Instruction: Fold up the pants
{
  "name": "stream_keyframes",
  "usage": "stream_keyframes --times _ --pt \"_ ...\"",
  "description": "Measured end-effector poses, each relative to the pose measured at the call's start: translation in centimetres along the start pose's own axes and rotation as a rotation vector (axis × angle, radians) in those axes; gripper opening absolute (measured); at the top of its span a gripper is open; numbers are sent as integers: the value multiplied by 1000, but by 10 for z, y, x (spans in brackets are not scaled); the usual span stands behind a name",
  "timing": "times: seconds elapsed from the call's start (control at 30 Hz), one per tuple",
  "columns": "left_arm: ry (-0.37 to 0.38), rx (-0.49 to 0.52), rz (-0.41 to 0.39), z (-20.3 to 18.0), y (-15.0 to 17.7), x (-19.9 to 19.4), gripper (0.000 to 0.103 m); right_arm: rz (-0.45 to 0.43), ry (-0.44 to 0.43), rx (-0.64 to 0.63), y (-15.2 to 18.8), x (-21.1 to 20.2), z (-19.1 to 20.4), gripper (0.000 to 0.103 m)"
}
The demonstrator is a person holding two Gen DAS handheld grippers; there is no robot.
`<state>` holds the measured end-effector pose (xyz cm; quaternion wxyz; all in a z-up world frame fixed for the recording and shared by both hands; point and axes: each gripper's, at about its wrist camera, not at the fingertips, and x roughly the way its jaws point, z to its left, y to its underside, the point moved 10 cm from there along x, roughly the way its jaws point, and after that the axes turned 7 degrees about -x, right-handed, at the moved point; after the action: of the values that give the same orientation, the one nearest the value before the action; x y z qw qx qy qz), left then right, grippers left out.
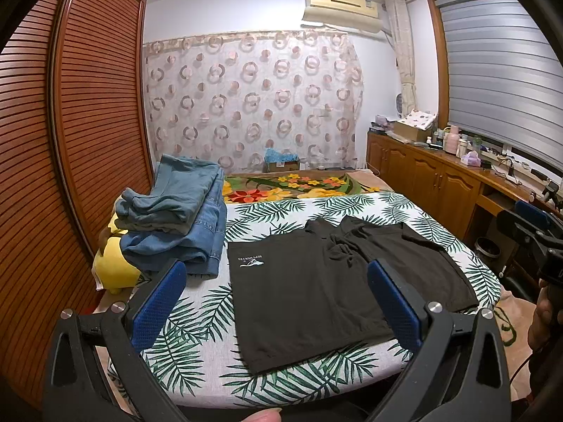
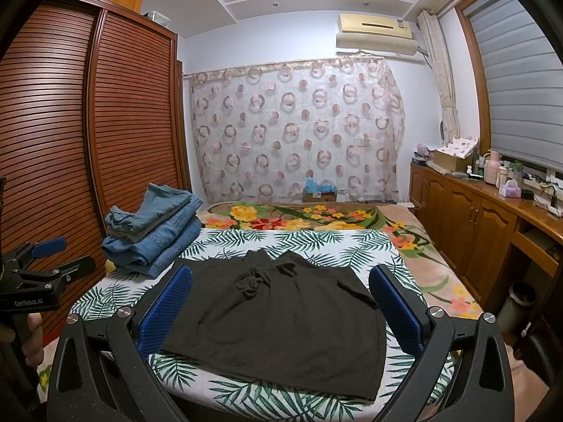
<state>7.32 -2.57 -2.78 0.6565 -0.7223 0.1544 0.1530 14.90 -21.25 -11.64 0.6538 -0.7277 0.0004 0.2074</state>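
Observation:
Black shorts (image 1: 309,292) lie spread flat on the leaf-print cloth (image 1: 197,316), both legs toward me, waistband with a knotted drawstring (image 1: 339,251) at the far side. A white logo sits on the left leg. They also show in the right wrist view (image 2: 281,316). My left gripper (image 1: 278,302) is open and empty, held above the near edge of the left leg. My right gripper (image 2: 281,302) is open and empty, above the right leg. Each gripper shows at the edge of the other's view: the right gripper (image 1: 531,225) and the left gripper (image 2: 52,256).
A stack of folded jeans (image 1: 176,218) sits at the bed's left on a yellow cushion (image 1: 112,267). A floral blanket (image 1: 292,183) covers the far bed. Slatted wardrobe (image 1: 70,140) on the left, wooden cabinets (image 1: 429,179) with clutter and a bin (image 1: 487,249) on the right.

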Motion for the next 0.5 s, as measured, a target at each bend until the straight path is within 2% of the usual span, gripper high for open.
stream_keyframes --times 0.33,0.5 --pt "5 8 37 -16 2 2 103 12 8 0 3 3 -4 101" --pt "10 7 74 -9 16 21 103 31 19 -2 8 10 -9 101"
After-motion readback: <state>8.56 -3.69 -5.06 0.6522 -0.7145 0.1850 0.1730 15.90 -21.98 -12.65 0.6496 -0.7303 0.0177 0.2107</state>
